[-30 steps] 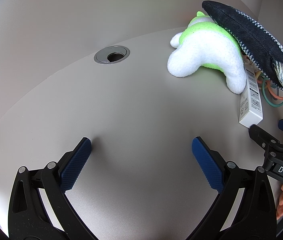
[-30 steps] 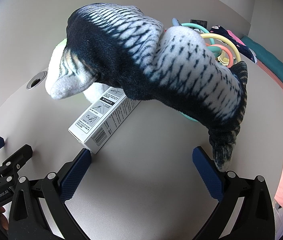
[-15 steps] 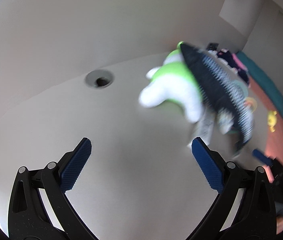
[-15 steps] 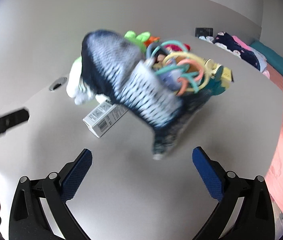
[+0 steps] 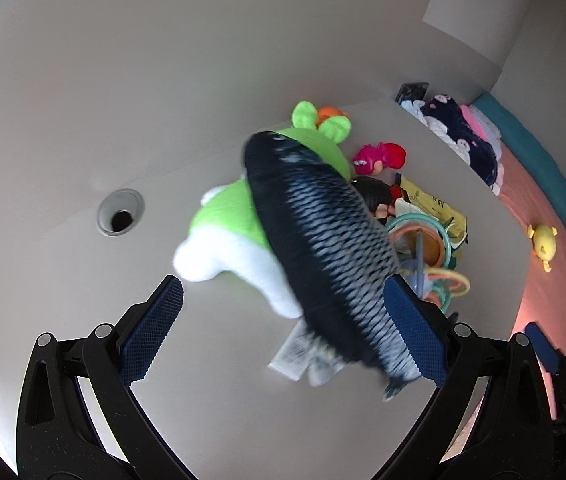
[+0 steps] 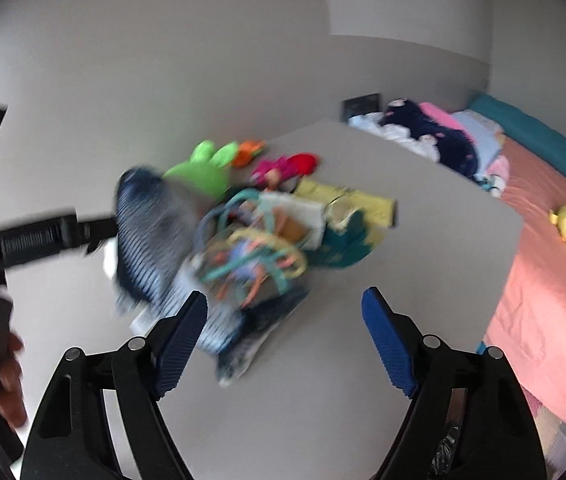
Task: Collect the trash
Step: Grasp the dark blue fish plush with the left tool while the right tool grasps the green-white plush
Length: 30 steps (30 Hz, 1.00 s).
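Left tongs (image 5: pixel 283 328) apart, empty, now backed off above the counter (image 5: pixel 83 288). White box (image 5: pixel 295 352), likely the trash, lies under the fish toy (image 5: pixel 323 264). Right tongs (image 6: pixel 283 344) just narrowing, nothing between; pickup not begun.

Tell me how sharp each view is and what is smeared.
Left wrist view: mild motion blur; the fish toy and the box under it smear, the left claw stays crisp. Right wrist view: heavier blur; the fish toy, the rings and the left claw's arm smear. Both show fisheye bending and dark corners.
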Each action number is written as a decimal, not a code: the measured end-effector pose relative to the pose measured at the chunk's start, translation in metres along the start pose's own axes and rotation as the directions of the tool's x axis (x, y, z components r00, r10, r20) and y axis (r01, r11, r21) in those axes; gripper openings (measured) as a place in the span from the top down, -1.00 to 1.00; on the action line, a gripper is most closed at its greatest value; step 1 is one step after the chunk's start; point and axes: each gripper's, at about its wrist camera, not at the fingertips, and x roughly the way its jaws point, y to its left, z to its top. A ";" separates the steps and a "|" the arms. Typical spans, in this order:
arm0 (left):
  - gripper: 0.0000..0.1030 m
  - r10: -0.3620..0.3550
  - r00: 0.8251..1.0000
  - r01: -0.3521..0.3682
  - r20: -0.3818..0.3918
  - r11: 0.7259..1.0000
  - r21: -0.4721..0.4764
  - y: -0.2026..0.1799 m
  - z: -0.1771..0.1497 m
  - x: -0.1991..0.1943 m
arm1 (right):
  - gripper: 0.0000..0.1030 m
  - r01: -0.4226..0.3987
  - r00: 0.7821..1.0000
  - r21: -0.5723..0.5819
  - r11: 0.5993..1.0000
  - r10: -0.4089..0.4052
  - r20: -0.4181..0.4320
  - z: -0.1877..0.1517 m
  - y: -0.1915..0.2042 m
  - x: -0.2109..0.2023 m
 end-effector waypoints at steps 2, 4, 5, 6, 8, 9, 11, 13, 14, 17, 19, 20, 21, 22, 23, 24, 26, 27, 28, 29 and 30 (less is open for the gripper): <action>-0.88 0.005 1.000 -0.005 -0.013 1.000 -0.017 -0.006 0.002 0.008 | -0.57 0.017 1.000 0.019 1.000 -0.017 0.006 0.009 -0.004 0.005; -0.88 -0.007 0.999 0.005 -0.031 0.999 -0.040 -0.009 0.003 0.013 | -0.57 0.031 0.999 0.024 0.999 -0.032 0.015 0.017 -0.003 0.008; -0.88 -0.009 0.999 0.007 -0.041 0.998 -0.056 -0.009 0.004 0.018 | -0.55 0.036 0.999 0.025 0.999 -0.037 0.018 0.022 -0.004 0.011; -0.88 -0.003 0.999 0.000 -0.048 0.998 -0.067 -0.010 0.004 0.023 | -0.53 0.038 0.999 0.026 0.999 -0.039 0.019 0.025 -0.003 0.014; -0.78 -0.004 0.998 -0.001 -0.059 0.997 -0.083 -0.012 0.004 0.033 | -0.47 0.034 0.999 0.028 0.999 -0.034 0.020 0.032 -0.002 0.019; -0.51 -0.017 0.998 0.012 -0.064 0.996 -0.090 -0.012 0.004 0.039 | -0.41 0.031 0.999 0.027 0.999 -0.032 0.020 0.034 -0.002 0.021; 0.05 -0.077 0.994 0.069 -0.074 0.992 -0.106 -0.011 0.003 0.048 | -0.25 0.023 1.000 0.019 1.000 -0.024 0.020 0.038 0.001 0.026; 0.30 -0.133 0.990 0.127 -0.042 0.985 -0.121 -0.006 0.002 0.050 | -0.07 0.012 1.000 0.011 1.000 -0.012 0.016 0.041 0.003 0.028; 0.34 -0.163 0.986 0.159 -0.025 0.980 -0.122 -0.002 0.002 0.048 | 0.09 -0.002 1.000 0.009 1.000 0.001 0.011 0.043 0.005 0.030; 0.42 -0.219 0.975 0.222 0.037 0.969 -0.112 0.012 0.006 0.030 | 0.41 -0.049 0.999 0.006 0.999 0.049 -0.004 0.051 0.011 0.034; 0.42 -0.195 0.977 0.201 0.086 0.976 -0.078 0.020 0.008 0.013 | 0.45 -0.089 0.996 -0.010 0.996 0.089 -0.011 0.059 0.021 0.038; 0.42 -0.179 0.978 0.187 0.111 0.980 -0.067 0.027 0.009 0.004 | 0.45 -0.108 0.994 -0.018 0.994 0.107 -0.012 0.062 0.027 0.040; 0.42 -0.167 0.978 0.176 0.128 0.982 -0.066 0.033 0.010 -0.003 | 0.45 -0.136 0.991 -0.025 0.990 0.135 -0.019 0.066 0.036 0.043; 0.42 -0.154 0.978 0.165 0.140 0.984 -0.068 0.039 0.010 -0.008 | 0.45 -0.155 0.988 -0.027 0.988 0.155 -0.026 0.068 0.042 0.046; 0.42 -0.136 0.978 0.149 0.158 0.986 -0.073 0.048 0.010 -0.014 | 0.45 -0.183 0.983 -0.029 0.983 0.181 -0.039 0.070 0.049 0.051; 0.42 -0.126 0.978 0.140 0.168 0.987 -0.078 0.054 0.010 -0.017 | 0.45 -0.212 0.976 -0.025 0.977 0.210 -0.058 0.072 0.059 0.059; 0.42 -0.100 0.977 0.119 0.190 0.989 -0.090 0.070 0.009 -0.023 | 0.45 -0.247 0.966 -0.024 0.969 0.244 -0.088 0.074 0.074 0.072; 0.42 -0.090 0.976 0.110 0.198 0.989 -0.095 0.076 0.008 -0.025 | 0.45 -0.269 0.958 -0.024 0.963 0.265 -0.112 0.073 0.085 0.081; 0.42 -0.085 0.975 0.107 0.203 0.989 -0.098 0.080 0.008 -0.026 | 0.45 -0.281 0.953 -0.028 0.959 0.276 -0.125 0.073 0.093 0.087; 0.42 -0.076 0.975 0.099 0.210 0.990 -0.103 0.086 0.008 -0.029 | 0.45 -0.291 0.949 -0.034 0.956 0.284 -0.138 0.071 0.100 0.093; 0.42 -0.069 0.974 0.094 0.216 0.990 -0.107 0.091 0.009 -0.031 | 0.45 -0.307 0.942 -0.045 0.951 0.297 -0.155 0.070 0.111 0.100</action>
